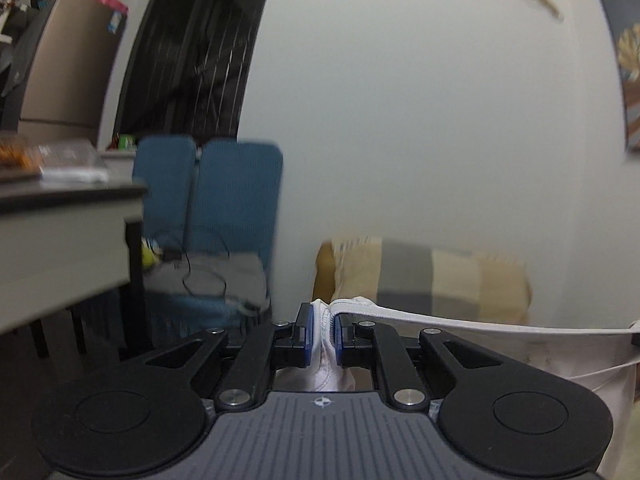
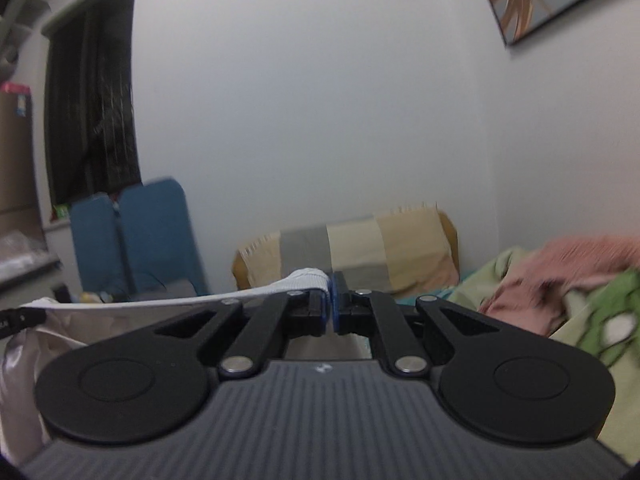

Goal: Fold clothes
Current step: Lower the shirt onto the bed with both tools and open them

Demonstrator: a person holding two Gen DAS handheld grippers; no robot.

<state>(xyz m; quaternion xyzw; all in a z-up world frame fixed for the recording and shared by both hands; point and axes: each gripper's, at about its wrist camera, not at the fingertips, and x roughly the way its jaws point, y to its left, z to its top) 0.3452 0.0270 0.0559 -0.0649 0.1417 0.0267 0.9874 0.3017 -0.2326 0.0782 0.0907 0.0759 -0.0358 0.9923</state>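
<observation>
Left hand-held gripper [image 1: 323, 330]: matte black linkage arms, two per side, silver round screws at pivots, large round black discs at outer ends with faint circular recess. Blue pads [image 1: 306, 330] on inner finger faces. Grey ribbed body plate behind, small white cross-circle mark at centre front edge.

Right hand-held gripper [image 2: 331, 306]: same build; black arms, silver screws, round discs, blue pads [image 2: 335, 312], grey ribbed plate, small white logo, blurred.

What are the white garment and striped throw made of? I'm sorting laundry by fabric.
Garment: seemingly smooth, faintly shiny woven cloth with a ribbed, elastic-looking band. Throw: apparently matte woven cotton or wool, with a fringed edge; blur leaves it uncertain.
</observation>
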